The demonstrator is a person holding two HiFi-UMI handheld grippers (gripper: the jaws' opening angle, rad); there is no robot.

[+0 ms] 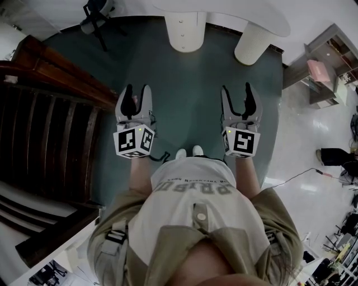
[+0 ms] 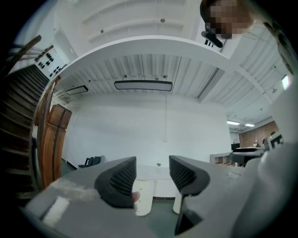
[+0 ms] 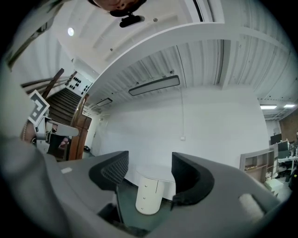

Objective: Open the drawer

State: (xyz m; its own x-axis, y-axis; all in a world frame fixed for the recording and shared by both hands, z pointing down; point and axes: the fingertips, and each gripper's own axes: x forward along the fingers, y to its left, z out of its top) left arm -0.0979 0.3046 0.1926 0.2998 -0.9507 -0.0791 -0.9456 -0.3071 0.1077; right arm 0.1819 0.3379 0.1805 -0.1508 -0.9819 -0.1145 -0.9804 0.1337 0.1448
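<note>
Drawer unit [image 1: 185,29] under white desk [image 1: 224,8], well ahead of me | my left gripper [image 1: 137,96]: fingers spread, holding nothing | my right gripper [image 1: 238,96]: fingers spread, holding nothing

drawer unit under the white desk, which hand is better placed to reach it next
Right, narrowly. The right tongs stand open and empty with the white drawer unit framed squarely between them; the left tongs, also open, see it partly behind one jaw.
</note>
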